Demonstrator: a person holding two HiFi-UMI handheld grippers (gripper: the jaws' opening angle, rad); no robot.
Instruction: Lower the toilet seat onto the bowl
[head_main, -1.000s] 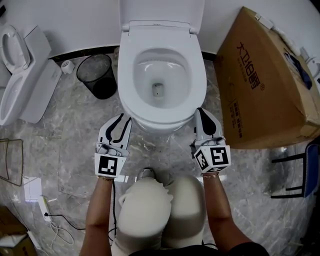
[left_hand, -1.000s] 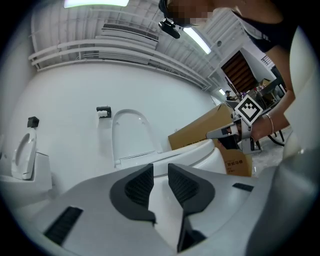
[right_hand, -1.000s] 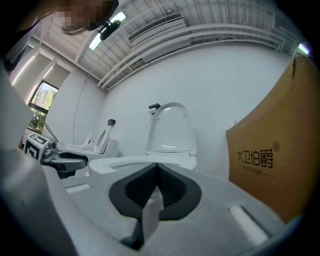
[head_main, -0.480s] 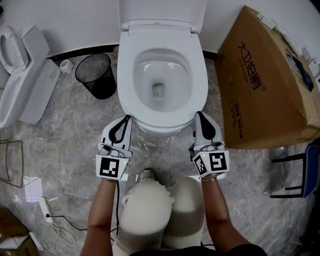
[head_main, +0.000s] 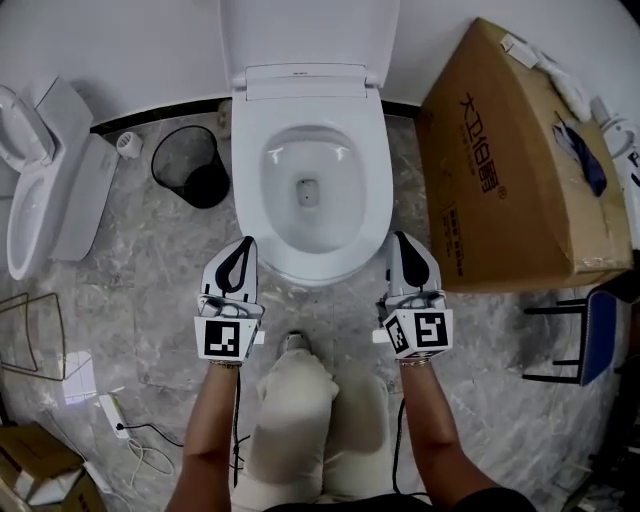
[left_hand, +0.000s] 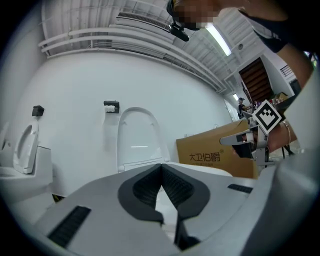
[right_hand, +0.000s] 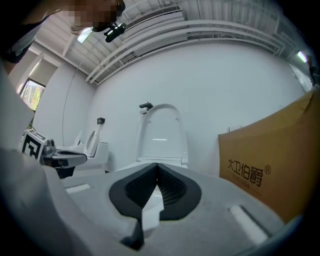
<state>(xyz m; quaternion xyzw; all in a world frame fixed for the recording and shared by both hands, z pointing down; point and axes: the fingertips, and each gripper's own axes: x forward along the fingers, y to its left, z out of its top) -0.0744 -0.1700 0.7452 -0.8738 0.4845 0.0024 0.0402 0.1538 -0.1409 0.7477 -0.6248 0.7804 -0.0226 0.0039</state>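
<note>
Already the white oval plastic toilet seat (head_main: 374, 195) is lying flat on the white ceramic bowl (head_main: 310, 160), at twelve o'clock from the person, while the white lid (head_main: 305, 35) is standing upright behind it. The left claw (head_main: 244, 242) is hovering near the bowl's seven o'clock and the right claw (head_main: 401, 238) near its five o'clock, both pressed together and pinching nothing. Judging by this, the lowering is looking finished, and the next move is probably calling only for drawing both claws clear. A brown cardboard box (head_main: 510, 170) is sitting at three o'clock, a black mesh bin (head_main: 190, 160) at ten.
</note>
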